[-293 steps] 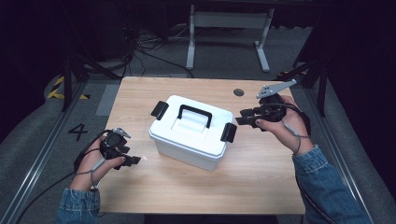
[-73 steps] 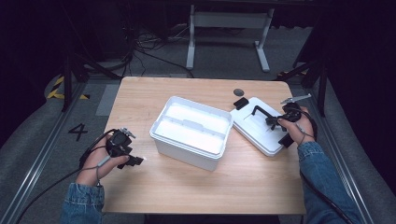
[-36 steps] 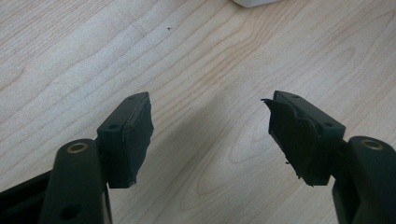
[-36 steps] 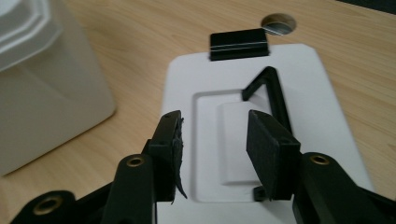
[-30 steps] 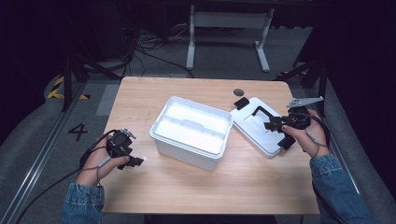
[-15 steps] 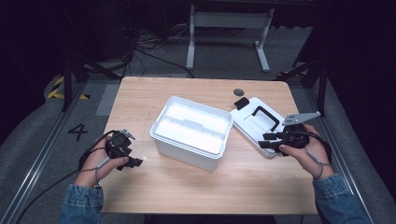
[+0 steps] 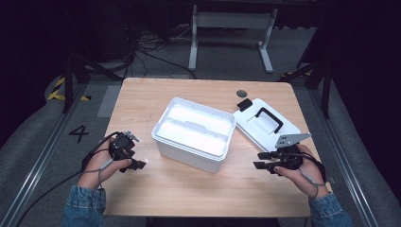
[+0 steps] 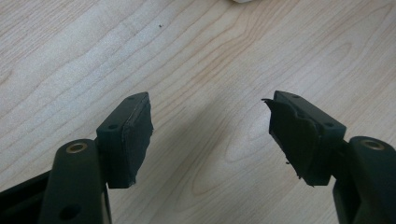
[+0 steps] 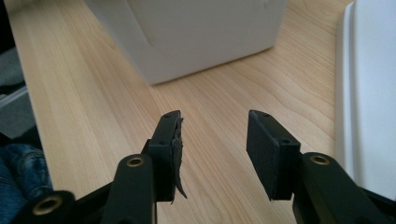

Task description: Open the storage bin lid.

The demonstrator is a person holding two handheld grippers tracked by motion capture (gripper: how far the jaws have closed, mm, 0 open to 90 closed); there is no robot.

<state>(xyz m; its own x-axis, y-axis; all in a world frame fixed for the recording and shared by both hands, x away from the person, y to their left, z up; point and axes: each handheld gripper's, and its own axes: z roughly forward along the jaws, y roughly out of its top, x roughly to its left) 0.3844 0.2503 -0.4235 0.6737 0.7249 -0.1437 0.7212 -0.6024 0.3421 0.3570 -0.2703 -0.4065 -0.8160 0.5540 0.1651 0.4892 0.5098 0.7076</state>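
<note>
My left gripper (image 8: 210,135) hangs over the pale wooden table (image 7: 189,189), its matte black jaws wide apart, empty. My right gripper (image 9: 214,144) also has its jaws apart, holding nothing. The white plastic box (image 7: 194,132) stands open mid-table; its flat lid (image 7: 267,124), with black handle, lies beside it.

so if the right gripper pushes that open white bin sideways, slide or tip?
Probably slides: the white bin sits low and wide with a flat base on the smooth wooden table. Likely light, since it looks empty inside. A push high at the rim might rock it; low on the wall seems safer.
</note>
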